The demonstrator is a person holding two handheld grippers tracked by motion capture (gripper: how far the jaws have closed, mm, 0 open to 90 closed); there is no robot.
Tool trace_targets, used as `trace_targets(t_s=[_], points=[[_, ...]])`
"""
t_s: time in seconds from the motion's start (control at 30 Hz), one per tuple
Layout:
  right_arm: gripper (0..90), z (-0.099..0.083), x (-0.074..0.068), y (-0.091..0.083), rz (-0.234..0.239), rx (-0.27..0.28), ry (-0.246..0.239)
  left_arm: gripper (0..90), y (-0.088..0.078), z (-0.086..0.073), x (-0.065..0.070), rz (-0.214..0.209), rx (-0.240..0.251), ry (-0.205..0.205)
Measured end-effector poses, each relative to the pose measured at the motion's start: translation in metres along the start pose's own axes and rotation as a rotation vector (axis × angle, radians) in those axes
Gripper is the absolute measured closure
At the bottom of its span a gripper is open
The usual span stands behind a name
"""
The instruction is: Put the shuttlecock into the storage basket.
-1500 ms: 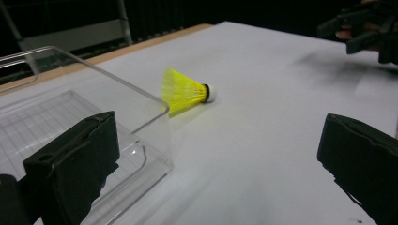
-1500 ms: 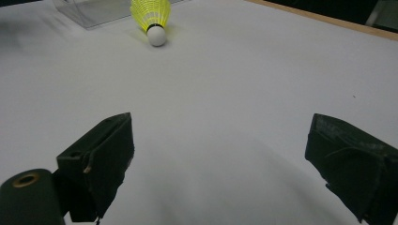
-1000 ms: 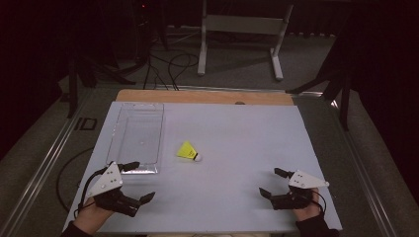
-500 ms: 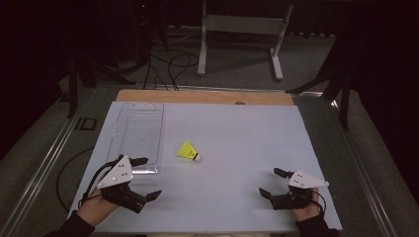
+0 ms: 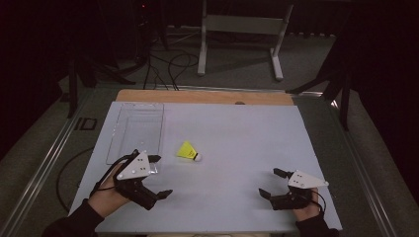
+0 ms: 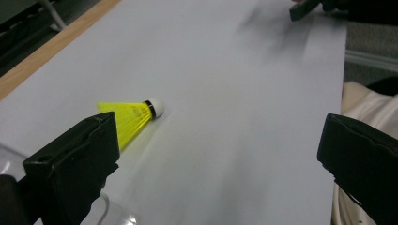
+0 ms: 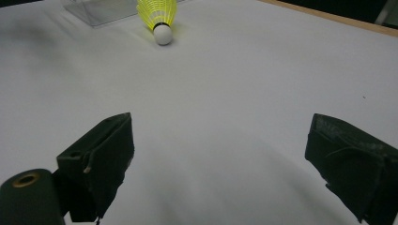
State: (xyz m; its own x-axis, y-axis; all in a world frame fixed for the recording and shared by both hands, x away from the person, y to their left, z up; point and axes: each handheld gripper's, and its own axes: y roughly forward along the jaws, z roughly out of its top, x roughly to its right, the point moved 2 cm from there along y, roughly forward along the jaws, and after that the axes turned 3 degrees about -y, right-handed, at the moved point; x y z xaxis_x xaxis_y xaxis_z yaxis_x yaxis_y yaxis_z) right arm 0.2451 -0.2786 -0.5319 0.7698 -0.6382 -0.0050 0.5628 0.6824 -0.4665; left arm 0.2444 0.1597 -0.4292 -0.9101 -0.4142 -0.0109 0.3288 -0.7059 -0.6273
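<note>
At the near edge of the white table (image 5: 237, 128), the left gripper (image 5: 159, 177) is seen with its jaws spread wide apart and nothing held between them. Compared with one second ago, it has been lifted and moved forward and a little to the right, so that its upper jaw now lies close to the near corner of the clear plastic tray (image 5: 136, 131) and its opening is turned toward the yellow shuttlecock (image 5: 188, 151). In the left gripper view, the shuttlecock (image 6: 129, 118) is seen just beyond the left jaw, not yet between the jaws and not touched. The right gripper (image 5: 271, 183) is kept at the near right part of the table, also wide open and empty, and almost no change of its place can be noticed against the earlier pictures. A little farther on, the shuttlecock is lying on its side on the bare table surface, its white cork (image 7: 163, 34) pointed toward the right gripper and its yellow skirt pointed toward the tray, just beside the tray's right wall but outside of it. Farther still, the tray is seen empty along the left side of the table. From this change it can be judged that a reach of the left gripper for the shuttlecock has been started, and that the grasp itself is not yet made; the jaws must still be brought around the skirt before closing.
</note>
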Motion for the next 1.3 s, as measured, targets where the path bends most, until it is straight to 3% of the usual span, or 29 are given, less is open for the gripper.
trace_targets(t_s=[0.33,0.53,0.63,0.73,1.3], points=[[8.5,0.001,0.0,-0.001,-0.003,0.002,0.001,0.3,0.015,0.012,-0.001,-0.084,-0.114,0.074],[8.5,0.001,-0.001,-0.001,-0.003,0.009,-0.001,0.3,0.025,0.019,0.0,-0.124,-0.163,0.123],[8.5,0.001,-0.001,-0.002,-0.004,0.009,0.0,0.2,0.03,0.022,0.0,-0.168,-0.175,0.149],[8.5,0.001,-0.001,-0.002,-0.003,0.01,-0.001,0.2,0.035,0.024,-0.001,-0.165,-0.199,0.173],[8.5,0.001,-0.001,-0.002,0.001,0.013,-0.001,0.2,0.062,0.041,-0.002,-0.258,-0.321,0.231]])
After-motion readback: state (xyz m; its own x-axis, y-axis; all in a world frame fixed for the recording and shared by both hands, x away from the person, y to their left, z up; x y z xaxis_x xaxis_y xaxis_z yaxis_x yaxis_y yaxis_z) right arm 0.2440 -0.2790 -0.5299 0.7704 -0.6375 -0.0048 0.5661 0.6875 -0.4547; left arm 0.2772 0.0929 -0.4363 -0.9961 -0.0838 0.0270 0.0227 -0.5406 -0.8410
